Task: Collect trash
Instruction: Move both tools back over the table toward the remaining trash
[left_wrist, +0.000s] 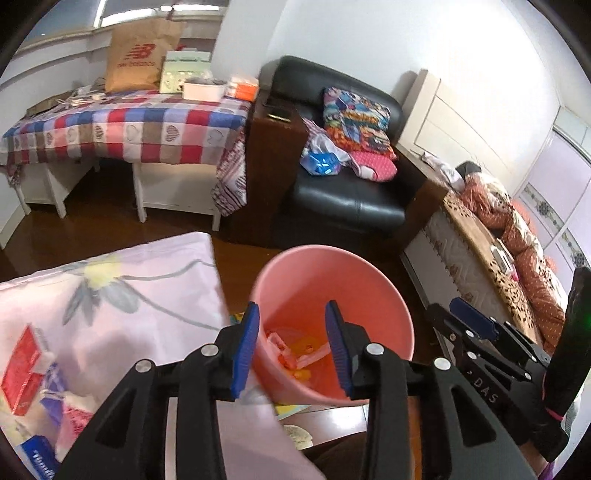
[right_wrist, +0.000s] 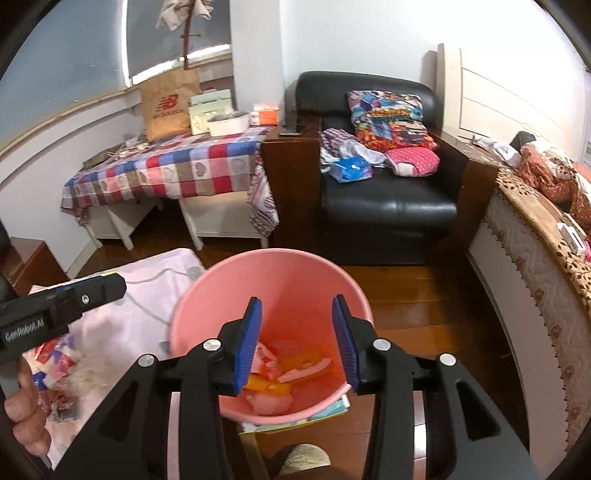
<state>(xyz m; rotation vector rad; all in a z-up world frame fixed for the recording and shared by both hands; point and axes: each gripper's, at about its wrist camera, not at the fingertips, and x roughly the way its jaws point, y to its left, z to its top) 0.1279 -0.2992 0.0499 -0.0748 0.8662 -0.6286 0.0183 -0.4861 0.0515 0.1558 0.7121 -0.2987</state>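
Left hand-held gripper (left_wrist: 291, 347): released, empty, over bin (left_wrist: 369, 273) | right hand-held gripper (right_wrist: 297, 341): released, empty, over bin | done: wrappers (right_wrist: 291, 369) lie in bin | left: packets (left_wrist: 24, 369) remain on cloth-covered bench (left_wrist: 155, 273) beside bin

hidden: pink bin (left_wrist: 369, 280) base sits behind gripper arms, lower centre | cut off: red packets (left_wrist: 22, 369) at left edge; bed (right_wrist: 535, 280) at right edge | blurred: wrappers (right_wrist: 291, 365) in bin, unidentifiable
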